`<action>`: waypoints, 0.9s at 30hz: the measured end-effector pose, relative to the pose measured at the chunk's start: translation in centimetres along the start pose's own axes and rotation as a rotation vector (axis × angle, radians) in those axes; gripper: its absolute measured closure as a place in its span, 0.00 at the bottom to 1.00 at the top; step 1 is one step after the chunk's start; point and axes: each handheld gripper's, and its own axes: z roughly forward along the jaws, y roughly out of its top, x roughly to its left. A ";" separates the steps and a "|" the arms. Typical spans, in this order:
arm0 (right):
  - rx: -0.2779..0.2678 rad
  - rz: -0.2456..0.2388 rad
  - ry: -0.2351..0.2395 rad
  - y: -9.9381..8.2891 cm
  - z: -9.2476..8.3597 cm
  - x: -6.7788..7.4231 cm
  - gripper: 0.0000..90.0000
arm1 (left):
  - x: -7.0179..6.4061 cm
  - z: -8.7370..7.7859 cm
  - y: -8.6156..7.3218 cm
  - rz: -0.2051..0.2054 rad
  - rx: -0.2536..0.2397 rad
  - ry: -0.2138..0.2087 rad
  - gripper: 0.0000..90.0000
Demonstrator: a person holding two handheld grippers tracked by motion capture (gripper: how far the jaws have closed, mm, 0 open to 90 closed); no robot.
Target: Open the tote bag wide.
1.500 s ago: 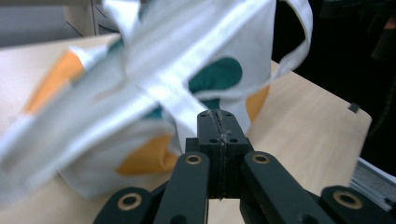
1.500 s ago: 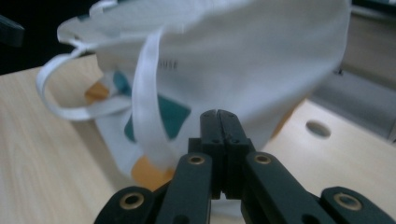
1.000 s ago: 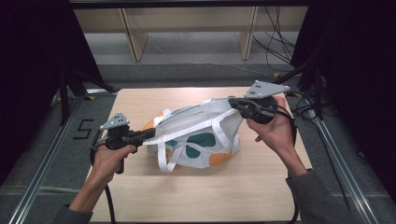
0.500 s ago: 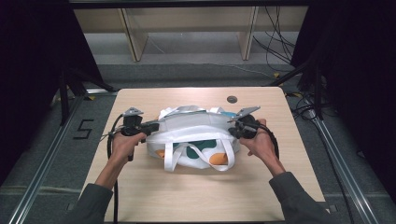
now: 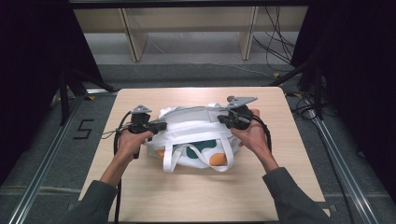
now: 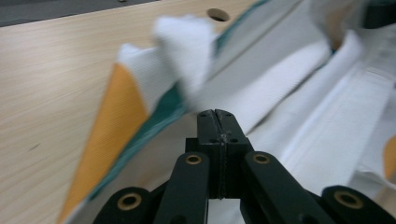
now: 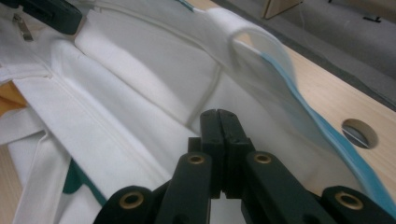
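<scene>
high view: white canvas tote bag with orange and green patches (image 5: 194, 140) mid-frame, left gripper (image 5: 159, 126) and right gripper (image 5: 223, 119) both clenched on its fabric; looks half folded, not finished.

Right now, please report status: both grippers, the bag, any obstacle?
Left gripper shut at bag's left edge. Right gripper shut at its right. Bag flat on table. No obstacle seen.

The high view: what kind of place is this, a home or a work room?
Probably a lab or recording station, not a home. The wooden table stands between black curtains, loose cables lie on the grey floor, and metal rails run along both sides.
</scene>
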 end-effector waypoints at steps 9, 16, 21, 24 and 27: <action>0.174 -0.012 0.191 -2.5 1.2 2.1 1.00 | 2.2 3.1 2.1 -0.048 0.061 0.050 1.00; 0.445 -0.166 0.338 -8.2 2.5 8.0 1.00 | 3.4 4.9 2.6 -0.057 0.085 0.124 1.00; 0.225 -0.110 0.315 -6.4 0.4 7.5 1.00 | 2.4 3.4 2.2 -0.025 0.048 0.097 1.00; 0.128 -0.123 0.283 -4.6 -1.2 6.7 1.00 | 1.0 2.7 1.4 0.019 0.053 0.064 0.99; 0.035 -0.112 0.193 -2.5 -2.6 5.7 1.00 | -0.1 2.2 0.6 0.037 0.056 0.007 0.99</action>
